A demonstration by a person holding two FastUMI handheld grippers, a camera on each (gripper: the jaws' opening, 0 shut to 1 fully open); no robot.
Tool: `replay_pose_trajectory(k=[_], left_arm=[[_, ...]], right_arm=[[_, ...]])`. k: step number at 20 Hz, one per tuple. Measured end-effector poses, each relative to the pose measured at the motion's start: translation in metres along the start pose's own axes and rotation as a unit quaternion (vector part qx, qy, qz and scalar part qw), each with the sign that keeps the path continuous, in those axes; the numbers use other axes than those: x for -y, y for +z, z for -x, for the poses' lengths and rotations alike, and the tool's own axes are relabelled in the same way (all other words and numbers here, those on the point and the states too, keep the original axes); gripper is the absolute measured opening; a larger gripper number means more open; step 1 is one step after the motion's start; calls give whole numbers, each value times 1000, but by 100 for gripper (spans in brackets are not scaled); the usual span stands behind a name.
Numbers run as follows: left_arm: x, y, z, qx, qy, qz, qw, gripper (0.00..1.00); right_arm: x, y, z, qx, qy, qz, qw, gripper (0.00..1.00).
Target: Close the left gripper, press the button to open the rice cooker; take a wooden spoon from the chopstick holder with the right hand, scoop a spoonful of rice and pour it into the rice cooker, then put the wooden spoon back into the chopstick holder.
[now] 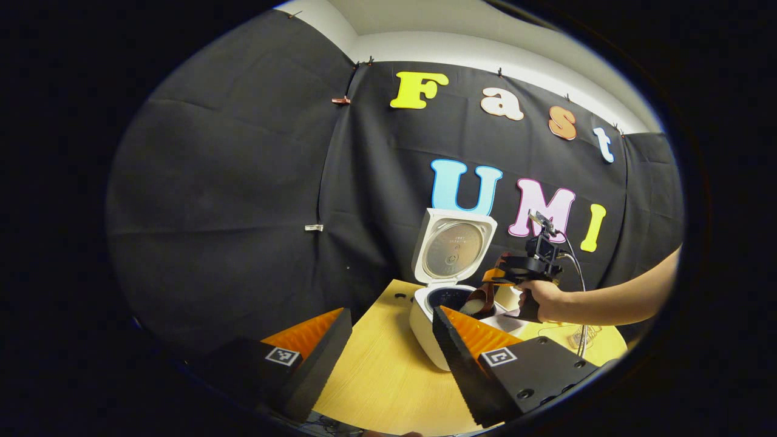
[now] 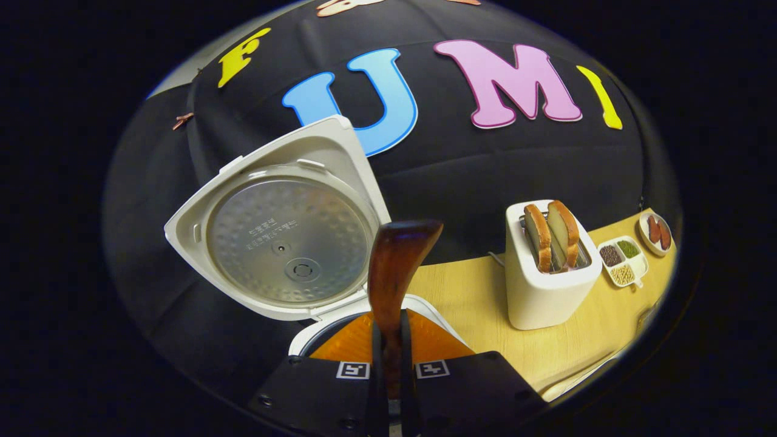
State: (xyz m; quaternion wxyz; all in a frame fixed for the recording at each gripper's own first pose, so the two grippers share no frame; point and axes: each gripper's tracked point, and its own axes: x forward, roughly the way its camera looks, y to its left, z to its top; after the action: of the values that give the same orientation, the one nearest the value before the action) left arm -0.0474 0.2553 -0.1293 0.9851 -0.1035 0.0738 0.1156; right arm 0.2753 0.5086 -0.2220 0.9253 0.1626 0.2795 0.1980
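My right gripper [image 2: 388, 358] has its fingers pressed together on the handle of the wooden spoon [image 2: 397, 267], a dark brown glossy piece rising upright between them. My left gripper [image 1: 388, 352] hangs spread wide, holding nothing, above the near edge of the worktop [image 1: 376, 376]. In the left gripper view I see the spoon's bowl tipped over the open pot of the white rice cooker [image 1: 452, 285], its lid standing upright, and a hand [image 1: 540, 297] gripping the right tool. The right gripper view adds a white toaster [image 2: 546, 285] with two bread slices, a divided dish of grains [image 2: 622, 261] and a small plate [image 2: 655, 233] toward the worktop's far right corner.
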Motion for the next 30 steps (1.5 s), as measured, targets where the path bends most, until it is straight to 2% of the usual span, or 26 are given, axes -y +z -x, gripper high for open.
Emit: replay_pose_trajectory(k=[3, 6, 8, 11, 16, 17, 18, 19, 23, 25, 27, 30], left_arm=[[1, -1, -1, 0, -3, 2, 1000, 93], [1, -2, -3, -2, -4, -3, 1000, 93], [3, 0, -2, 0, -7, -3, 1000, 93], [3, 0, -1, 2, -6, -2, 1000, 93], [4, -2, 4, 0, -3, -2, 1000, 93], [5, -2, 5, 2, -2, -3, 1000, 93], [6, -1, 7, 3, -2, -4, 1000, 93], [7, -2, 8, 3, 0, -5, 1000, 93], [13, 0, 17, 6, 5, -8, 1000, 93], [19, 0, 22, 6, 6, -12, 1000, 93], [25, 0, 28, 5, 9, -16, 1000, 93], [37, 0, 38, 6, 12, -29, 1000, 93]], right_arm=[[-18, 8, 5, 16, 16, 84, 996, 12], [-44, 11, 10, 30, 46, 194, 979, 12], [-62, 8, 13, 35, 64, 273, 959, 12], [-83, -5, 23, 43, 88, 381, 919, 12], [-111, -20, 39, 67, 122, 494, 858, 12], [-114, -22, 43, 70, 125, 506, 850, 12], [-116, -25, 45, 66, 130, 505, 851, 12], [-117, -28, 46, 54, 138, 488, 860, 12], [-105, -17, 44, 18, 136, 354, 925, 13], [-88, -7, 44, 1, 128, 282, 951, 13], [-70, 5, 44, -4, 117, 225, 967, 13], [-53, 24, 58, 3, 115, 133, 984, 13]])
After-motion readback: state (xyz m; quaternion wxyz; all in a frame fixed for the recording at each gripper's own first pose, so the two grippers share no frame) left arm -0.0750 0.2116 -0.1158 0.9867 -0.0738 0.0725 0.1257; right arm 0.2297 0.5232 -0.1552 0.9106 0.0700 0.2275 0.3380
